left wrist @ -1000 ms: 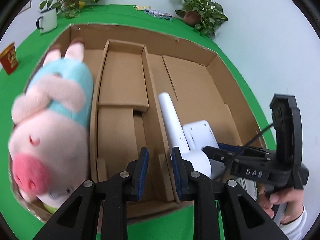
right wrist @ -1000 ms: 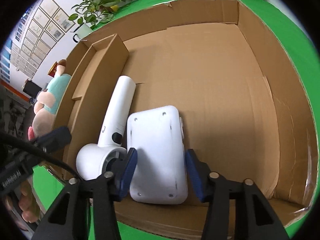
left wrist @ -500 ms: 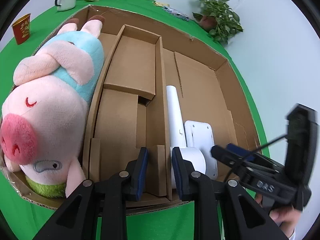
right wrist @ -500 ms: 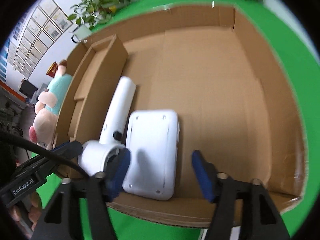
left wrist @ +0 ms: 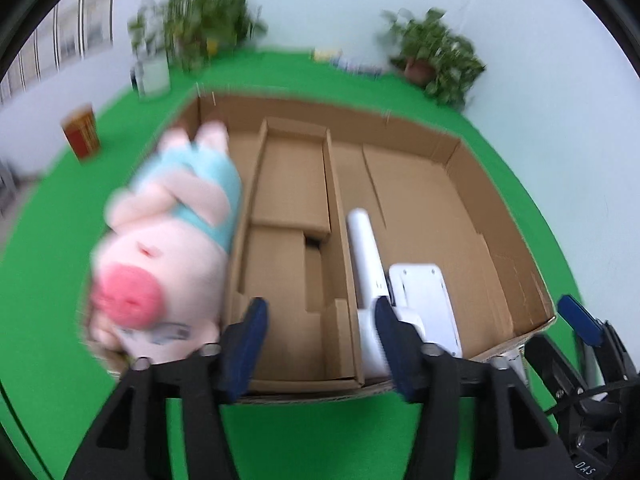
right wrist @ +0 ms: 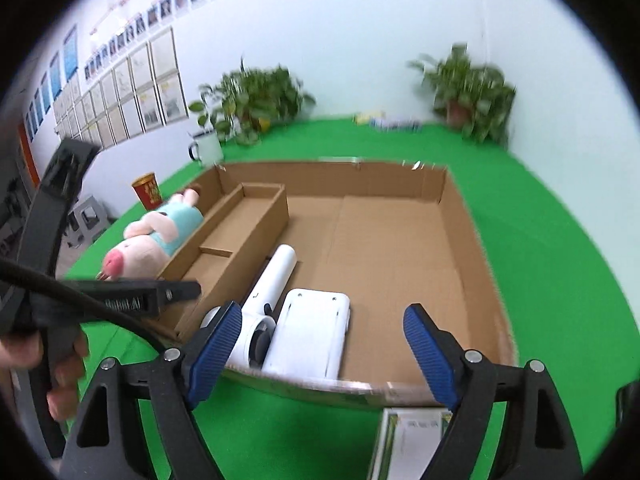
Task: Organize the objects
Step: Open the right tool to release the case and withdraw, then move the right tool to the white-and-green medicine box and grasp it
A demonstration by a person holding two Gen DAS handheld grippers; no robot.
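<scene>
A wide cardboard box (left wrist: 504, 232) (right wrist: 472, 240) lies on the green table. A pink plush pig (left wrist: 168, 252) (right wrist: 156, 236) lies in its left compartment. A white hair dryer (left wrist: 366, 264) (right wrist: 272, 284) and a flat white device (left wrist: 424, 296) (right wrist: 312, 332) lie in the large right compartment. My left gripper (left wrist: 320, 332) is open and empty above the box's near edge. My right gripper (right wrist: 320, 340) is open and empty, held back over the near edge.
An inner cardboard divider (left wrist: 292, 200) (right wrist: 236, 232) splits the box. A red cup (left wrist: 82, 136) (right wrist: 147, 194), a white mug (left wrist: 154, 74) (right wrist: 206, 150) and two potted plants (left wrist: 436, 56) (right wrist: 472, 88) stand beyond it. A white package (right wrist: 412, 440) lies near the front edge.
Both grippers have pulled back and up from the box. The left jaws opened from nearly shut, and the right jaws opened wider away from the white device.
</scene>
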